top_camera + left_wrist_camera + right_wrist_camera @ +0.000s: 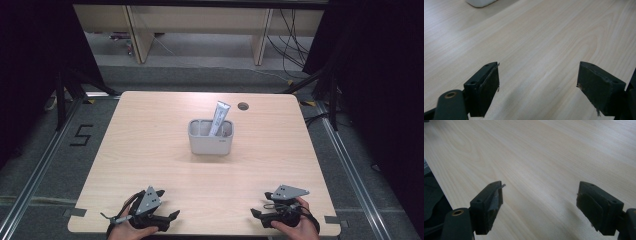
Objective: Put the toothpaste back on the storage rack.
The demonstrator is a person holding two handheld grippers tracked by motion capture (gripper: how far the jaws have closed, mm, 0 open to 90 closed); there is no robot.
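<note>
Upright, a silvery tube (219, 118) leans in the grey holder (210, 144); both grippers gape wide, empty.

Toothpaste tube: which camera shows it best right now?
The high view: the toothpaste tube stands tilted in the grey holder, right compartment. The left gripper view catches just the holder's base corner; the right gripper view looks across bare table.

You sit in a lab-style recording booth: black curtains (30, 60) flank a pale wooden table (150, 150), aluminium rails (40, 170) frame the grey carpet, a taped number five (81, 135) marks the floor, and loose cables (292, 40) trail behind.
</note>
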